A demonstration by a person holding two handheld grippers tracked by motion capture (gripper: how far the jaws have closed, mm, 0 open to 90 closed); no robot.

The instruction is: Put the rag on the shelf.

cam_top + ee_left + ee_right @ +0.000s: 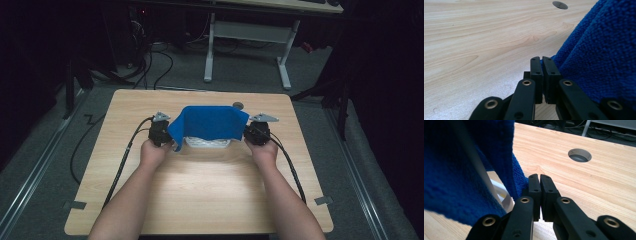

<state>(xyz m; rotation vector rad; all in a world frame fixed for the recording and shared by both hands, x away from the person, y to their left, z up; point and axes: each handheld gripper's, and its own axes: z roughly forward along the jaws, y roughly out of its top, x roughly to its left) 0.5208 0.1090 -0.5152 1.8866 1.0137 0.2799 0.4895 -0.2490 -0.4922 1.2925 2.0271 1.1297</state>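
Note:
A blue towel (210, 122) hangs stretched between my two grippers over the middle of the wooden table (200, 185). My left gripper (167, 132) is shut on the towel's left edge, and the blue towel (599, 50) shows thick pile beside the closed left gripper (541, 58). On the opposite side my right gripper (248, 131) is shut on the right edge. There the towel (461, 170) drapes left of the right gripper (539, 176). Beneath the cloth sits a white object (207, 143), mostly hidden, with a white bar and rim (501, 190) showing.
A round hole (238, 105) lies in the table just behind the towel, also the hole (579, 155) ahead of the right gripper. Cables trail from both grippers toward the front edge. A white desk frame (285, 60) stands on the floor beyond the table.

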